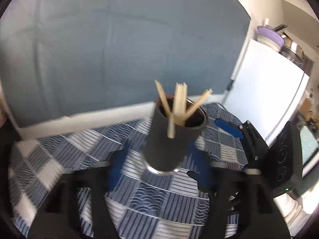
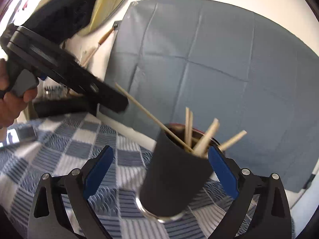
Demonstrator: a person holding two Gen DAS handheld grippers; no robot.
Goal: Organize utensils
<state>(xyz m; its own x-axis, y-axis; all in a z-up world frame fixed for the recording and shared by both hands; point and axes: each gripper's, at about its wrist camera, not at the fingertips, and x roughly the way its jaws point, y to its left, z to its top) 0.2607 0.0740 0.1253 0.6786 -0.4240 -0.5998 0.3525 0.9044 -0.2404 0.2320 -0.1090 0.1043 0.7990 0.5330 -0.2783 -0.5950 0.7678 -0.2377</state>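
Note:
A dark cup (image 1: 169,139) (image 2: 173,177) stands on the blue-and-white chequered tablecloth (image 1: 155,199), with several wooden chopsticks (image 1: 180,103) (image 2: 205,137) fanned out of it. One long chopstick (image 2: 139,107) leans out over the rim towards my left gripper (image 2: 118,105). Seen from its own wrist view, my left gripper (image 1: 159,169) is open, its blue pads (image 1: 117,167) on either side of the cup's base and nothing pressed between them. My right gripper (image 2: 161,172) is open too, the cup in its gap. Its right pad (image 2: 223,173) sits close by the rim, its left pad well apart.
A grey-blue sheet (image 2: 209,59) covers the wall behind the table. A person's hand (image 2: 8,95) grips the left gripper's handle. A white fridge (image 1: 265,91) with bowls and pots (image 1: 271,35) on top stands at the right, and a black box with round sockets (image 1: 287,155) sits by the table's right edge.

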